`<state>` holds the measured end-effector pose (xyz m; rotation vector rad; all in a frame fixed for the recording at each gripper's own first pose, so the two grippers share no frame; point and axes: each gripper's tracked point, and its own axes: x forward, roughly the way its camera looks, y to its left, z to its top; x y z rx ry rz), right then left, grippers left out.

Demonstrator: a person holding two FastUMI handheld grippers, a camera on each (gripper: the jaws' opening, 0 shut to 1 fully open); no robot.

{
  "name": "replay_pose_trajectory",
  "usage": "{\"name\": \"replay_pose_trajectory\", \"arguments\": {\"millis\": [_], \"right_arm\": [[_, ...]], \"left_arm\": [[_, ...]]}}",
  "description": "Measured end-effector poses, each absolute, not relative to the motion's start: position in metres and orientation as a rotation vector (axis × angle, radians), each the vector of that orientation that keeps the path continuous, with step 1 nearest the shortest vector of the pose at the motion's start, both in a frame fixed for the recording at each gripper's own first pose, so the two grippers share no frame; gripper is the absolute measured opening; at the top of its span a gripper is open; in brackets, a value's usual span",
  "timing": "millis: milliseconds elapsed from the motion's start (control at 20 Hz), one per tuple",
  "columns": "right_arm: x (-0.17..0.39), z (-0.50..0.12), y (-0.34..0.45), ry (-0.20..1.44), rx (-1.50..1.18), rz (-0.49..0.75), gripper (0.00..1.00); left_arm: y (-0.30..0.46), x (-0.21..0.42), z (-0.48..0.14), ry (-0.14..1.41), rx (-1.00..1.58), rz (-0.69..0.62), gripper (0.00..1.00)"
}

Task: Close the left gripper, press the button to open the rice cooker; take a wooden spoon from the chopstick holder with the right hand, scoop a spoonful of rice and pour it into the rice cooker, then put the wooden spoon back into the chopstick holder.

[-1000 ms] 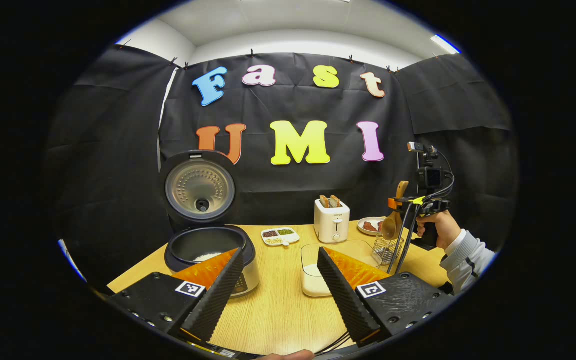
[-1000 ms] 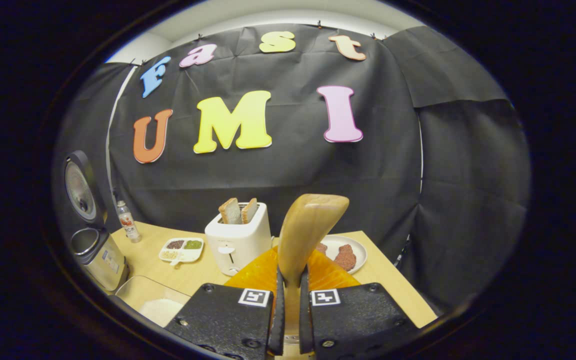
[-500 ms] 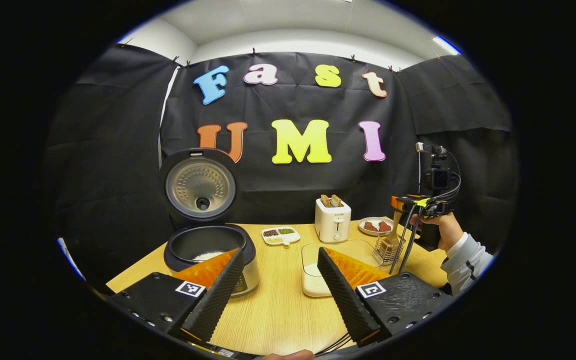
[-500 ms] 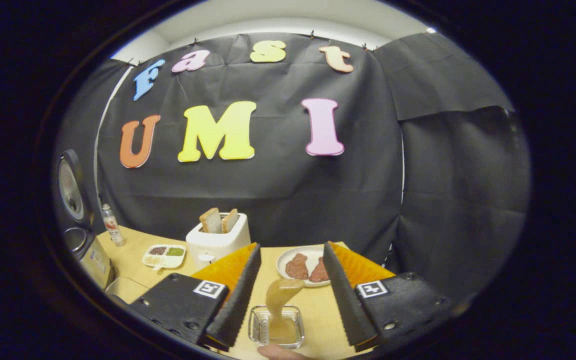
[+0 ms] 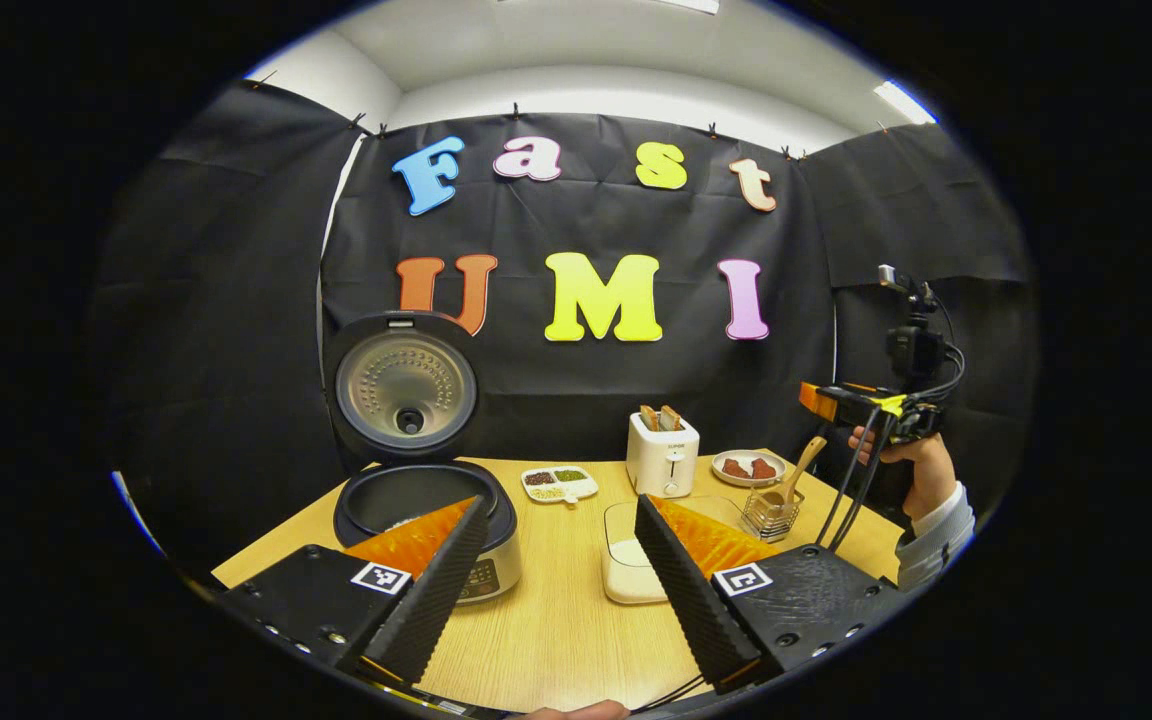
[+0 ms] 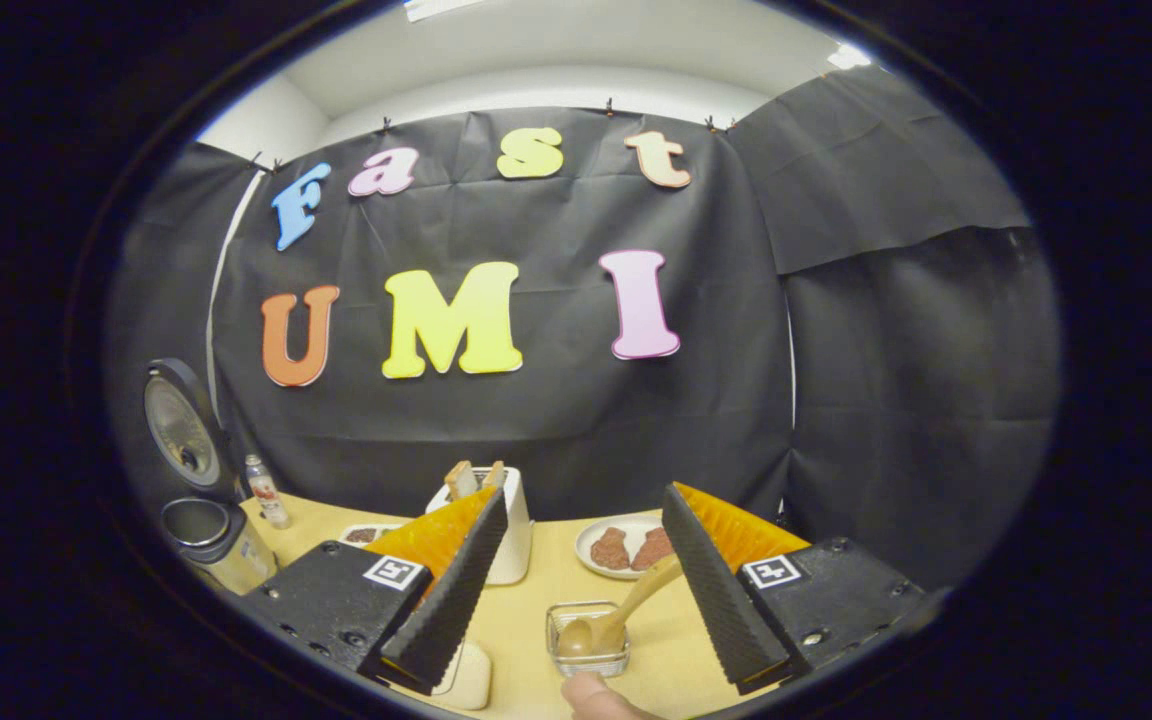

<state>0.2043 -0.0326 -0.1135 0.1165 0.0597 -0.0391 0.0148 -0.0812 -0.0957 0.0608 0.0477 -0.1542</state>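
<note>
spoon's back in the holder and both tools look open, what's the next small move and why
Probably just draw the right tool up and away: the wooden spoon rests free in the chopstick holder, rice lies in the open rice cooker, so nothing seems left.

Ceiling lights point(image 5: 901, 100) overhead, sharp evenly lit scene, fisheye-bent edges

A pale wood-grain table point(image 5: 556, 620) is seen. The cooker point(image 5: 426, 500) is dark-rimmed, its open lid silver inside and dotted. The toaster point(image 5: 663, 455) is white. A light brown spoon point(image 6: 626, 610) is stood in a wire holder point(image 6: 588, 640). Reddish-brown pieces are borne on a white plate point(image 6: 586, 545).
</note>
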Motion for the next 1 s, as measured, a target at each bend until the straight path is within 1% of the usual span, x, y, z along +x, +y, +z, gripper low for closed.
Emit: {"name": "replay_pose_trajectory", "arguments": {"millis": [150,200,250,350,400,500,550,650,850,950,1000], "right_arm": [[0.176,-0.110,-0.024,0.051,0.122,-0.037,1.00],[0.166,-0.109,-0.020,0.045,0.110,-0.033,0.96],[0.156,-0.108,-0.017,0.047,0.090,-0.030,1.00],[0.136,-0.109,-0.012,0.051,0.071,-0.018,1.00],[0.126,-0.111,-0.006,0.055,0.070,-0.004,0.96],[0.108,-0.114,0.002,0.061,0.066,0.027,0.96],[0.100,-0.117,0.004,0.063,0.062,0.037,1.00],[0.086,-0.119,0.011,0.066,0.068,0.063,1.00],[0.064,-0.123,0.030,0.068,0.087,0.133,1.00],[0.059,-0.124,0.036,0.055,0.062,0.157,0.96],[0.057,-0.124,0.041,0.052,0.059,0.175,1.00]], "left_arm": [[-0.058,0.022,-0.078,0.014,0.094,-0.094,0.94],[-0.052,0.024,-0.072,0.009,0.100,-0.084,0.94],[-0.046,0.026,-0.064,0.000,0.103,-0.075,0.94],[-0.033,0.034,-0.047,-0.016,0.092,-0.057,0.94],[-0.026,0.038,-0.039,-0.025,0.083,-0.046,0.94],[-0.006,0.048,-0.018,-0.053,0.079,-0.004,0.94],[0.002,0.054,-0.008,-0.066,0.087,0.013,0.94],[0.008,0.066,0.010,-0.081,0.098,0.018,0.94],[0.026,0.093,0.037,-0.063,0.089,0.029,0.95],[0.035,0.111,0.047,-0.045,0.063,0.040,0.95],[0.043,0.121,0.054,-0.050,0.064,0.055,0.95]]}}
